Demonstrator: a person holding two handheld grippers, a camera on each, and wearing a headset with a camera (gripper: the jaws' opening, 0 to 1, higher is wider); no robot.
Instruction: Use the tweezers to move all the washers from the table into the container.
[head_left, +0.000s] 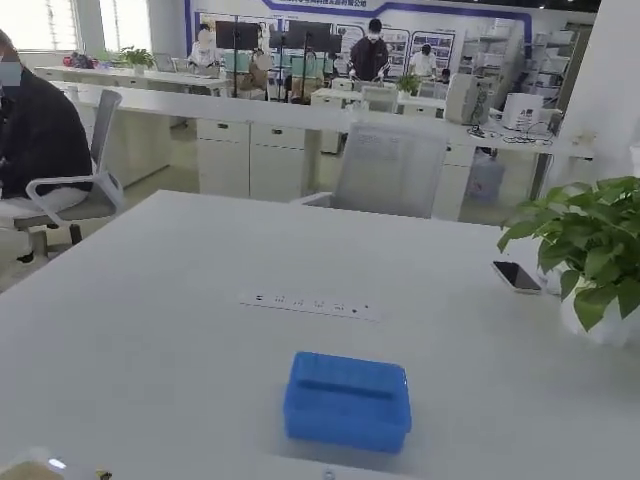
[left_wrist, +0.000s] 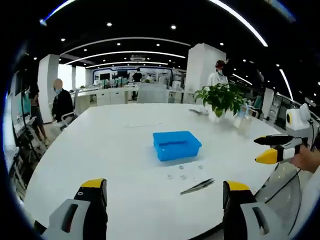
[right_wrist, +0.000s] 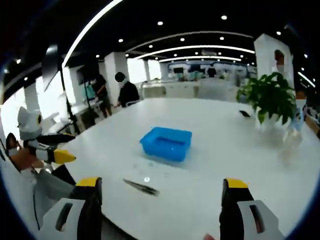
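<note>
The left gripper (left_wrist: 164, 184) and right gripper (right_wrist: 161, 182), fingers wide apart, face tweezers (left_wrist: 197, 186), washers (left_wrist: 183, 176), blue container (left_wrist: 176, 145).

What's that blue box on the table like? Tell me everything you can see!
The blue box is a bright blue tub that looks like plastic, with rounded corners and an open top. It stands upright on the white table, touching nothing else. Tiny washers and the tweezers lie near it, apart from it. Whether anything lies inside is unclear.
</note>
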